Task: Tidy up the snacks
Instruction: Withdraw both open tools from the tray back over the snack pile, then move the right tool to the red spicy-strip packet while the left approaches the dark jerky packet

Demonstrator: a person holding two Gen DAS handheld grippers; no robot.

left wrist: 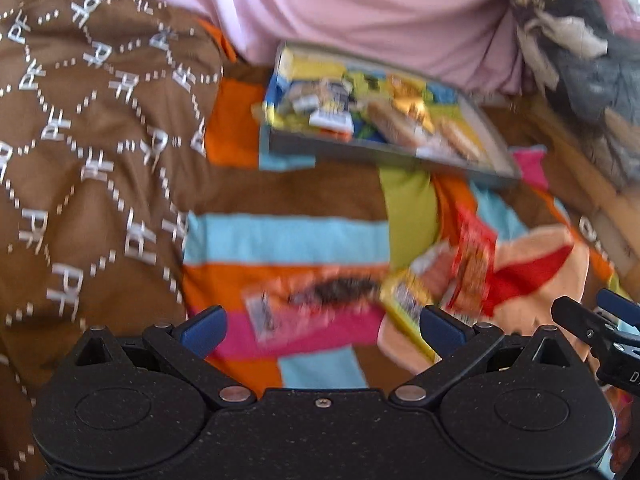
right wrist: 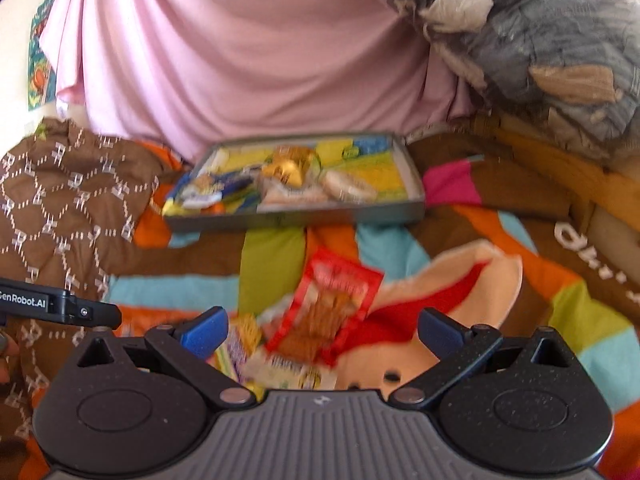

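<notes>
Snacks lie in two groups on a bedspread of bright colour blocks in orange, light blue, brown, green and pink [left wrist: 288, 240]. At the far side sits a shallow grey rectangular tray [right wrist: 296, 216], already holding several wrapped snacks, among them a gold foil packet [right wrist: 290, 168] and pale bread-like rolls in clear wrap [right wrist: 348, 188]; the rest in it are too blurred to name. Behind the tray hangs a pink cloth [right wrist: 240, 60].

Nearer the cameras, loose on the bedspread, are a red snack packet with brown biscuits printed on it [right wrist: 340, 312], a yellow wrapped snack [left wrist: 404, 300] just beside it, and a clear packet with a dark filling [left wrist: 320, 292] to the left of those. Both views are smeared by motion.

Left tongs [left wrist: 322, 328] are spread wide and grasp nothing, with the clear packet and the yellow snack lying between and beyond the blue fingertips [left wrist: 204, 328]. Right tongs [right wrist: 322, 332] are likewise spread wide and empty, above the red packet and the yellow snack. A brown quilted cover with a white pattern [left wrist: 80, 140] bunches at the left of the bedspread
</notes>
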